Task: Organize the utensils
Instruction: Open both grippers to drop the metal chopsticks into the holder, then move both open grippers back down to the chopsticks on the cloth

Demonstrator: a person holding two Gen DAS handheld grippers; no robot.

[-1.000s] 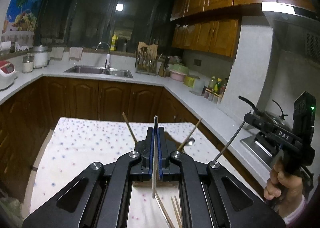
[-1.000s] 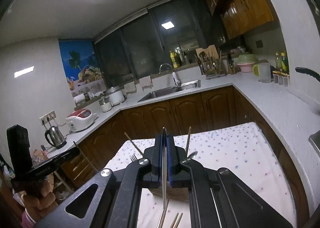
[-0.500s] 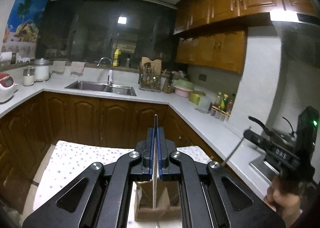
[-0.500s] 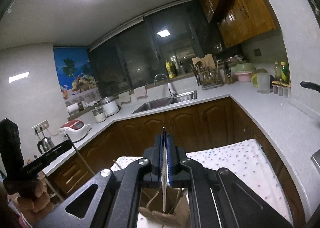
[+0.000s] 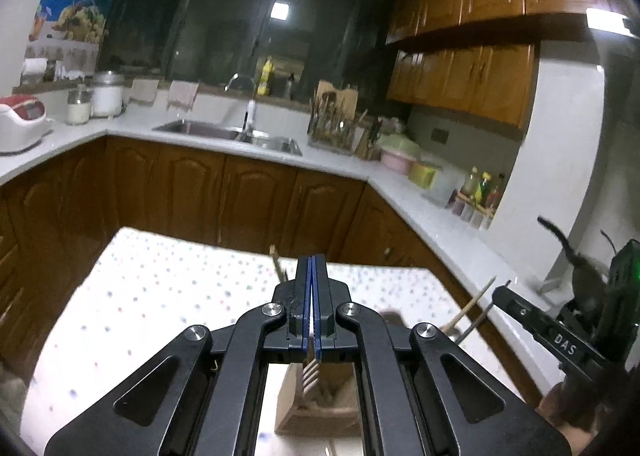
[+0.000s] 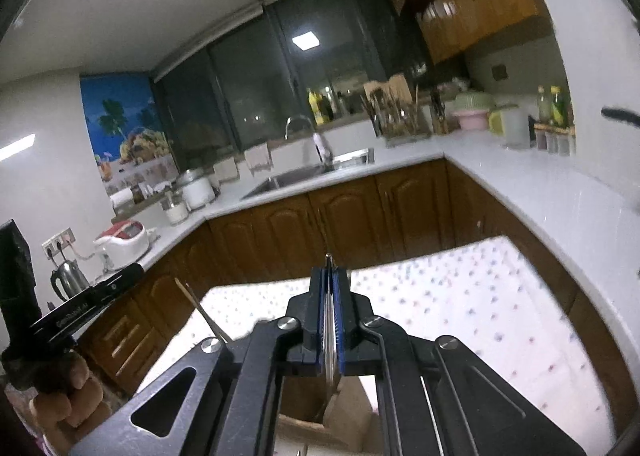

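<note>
Hovering over a table draped in a white dotted cloth (image 5: 160,296), two hand-held grippers point toward a kitchen of brown cabinets and pale counters. From its own camera, the left gripper (image 5: 312,296) has its blue-lined fingers pressed together on a fork (image 5: 311,374) — the tines hang below the fingers, tips down, over an open wooden box (image 5: 320,412) standing on the cloth. A wooden chopstick (image 5: 278,266) pokes up just left of the fingers. From its own camera, the right gripper (image 6: 330,308) is clamped on a thin metal utensil (image 6: 330,336) — seen edge-on, so I cannot tell its kind — which runs down between the fingers toward the same box (image 6: 320,416). A sink (image 5: 228,133) sits in the far counter, below a dark window.
</note>
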